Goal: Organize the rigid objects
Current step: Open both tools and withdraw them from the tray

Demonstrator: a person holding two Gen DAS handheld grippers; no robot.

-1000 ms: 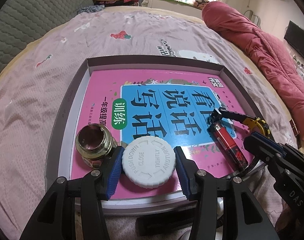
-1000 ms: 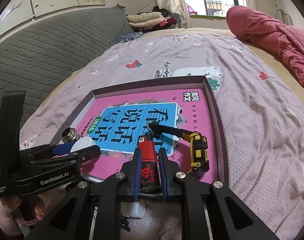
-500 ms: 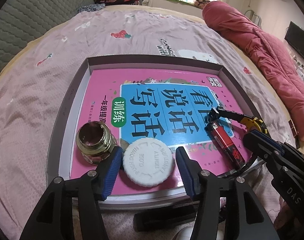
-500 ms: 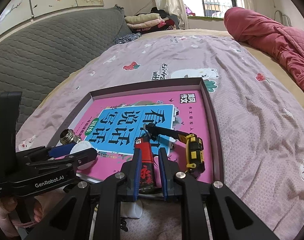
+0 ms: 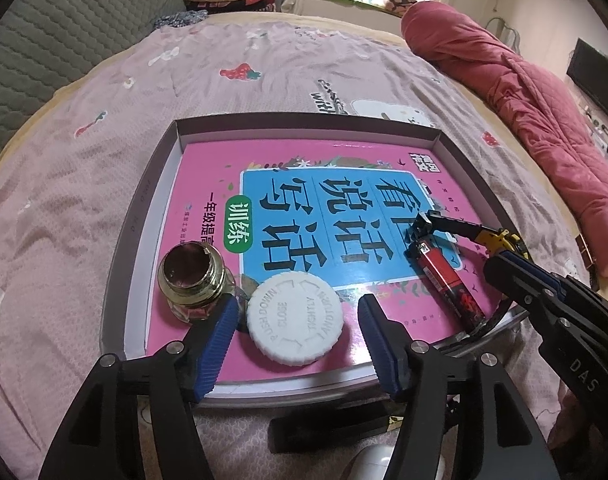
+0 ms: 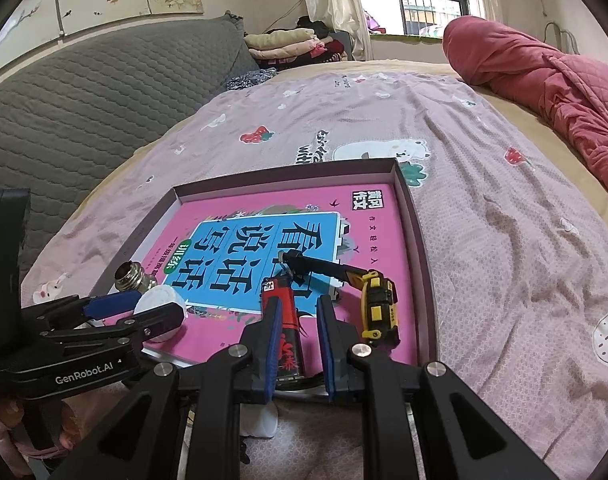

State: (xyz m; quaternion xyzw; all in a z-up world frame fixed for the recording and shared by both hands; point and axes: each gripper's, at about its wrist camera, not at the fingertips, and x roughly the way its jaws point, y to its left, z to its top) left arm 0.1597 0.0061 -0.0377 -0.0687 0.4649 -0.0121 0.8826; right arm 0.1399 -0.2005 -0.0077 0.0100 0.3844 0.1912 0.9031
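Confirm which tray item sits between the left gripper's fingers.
The white screw cap, between the left gripper's jaws, which have just been opening and stand clear of it. The glass jar, red lighter and tape measure lie outside.

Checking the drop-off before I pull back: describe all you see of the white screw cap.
The white cap is a round plastic lid with a ribbed edge, embossed PUSH DOWN. It lies flat, top up, on the pink book beside the glass jar, between the pads of the left tool, whose jaws have just been opening; the right pad stands clear of it.
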